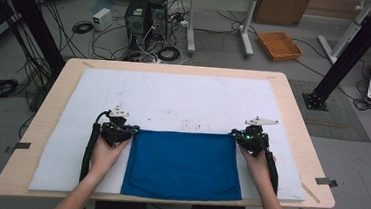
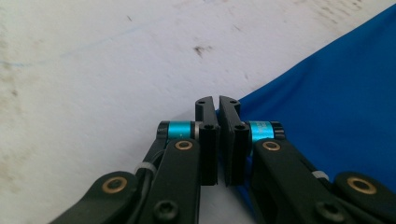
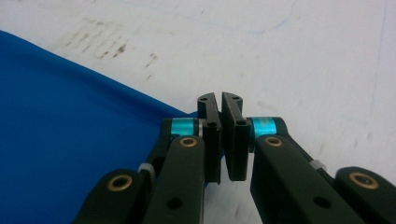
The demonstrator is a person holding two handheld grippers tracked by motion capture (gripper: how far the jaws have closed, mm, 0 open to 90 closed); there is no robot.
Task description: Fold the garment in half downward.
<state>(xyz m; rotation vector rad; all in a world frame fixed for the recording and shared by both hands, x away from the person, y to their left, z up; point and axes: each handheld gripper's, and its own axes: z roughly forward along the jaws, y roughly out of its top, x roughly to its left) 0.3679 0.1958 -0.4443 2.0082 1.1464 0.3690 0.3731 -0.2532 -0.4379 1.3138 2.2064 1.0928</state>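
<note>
The smooth, matt blue cloth lies on a white, slightly rough, stained padded sheet that covers the pale, smooth wooden table. On the cloth's far corners, the left gripper and right gripper show matt black plastic jaws, glossy blue metal rollers and brass-coloured pins.

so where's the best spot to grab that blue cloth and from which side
Take the blue cloth by its two far corners, one per tool. It lies flat on the white mat, so only an edge gives the jaws something to pinch. Coming in low from the near side suits this: the left tool and right tool sit at those corners, jaws closed on the fabric edge.
</note>
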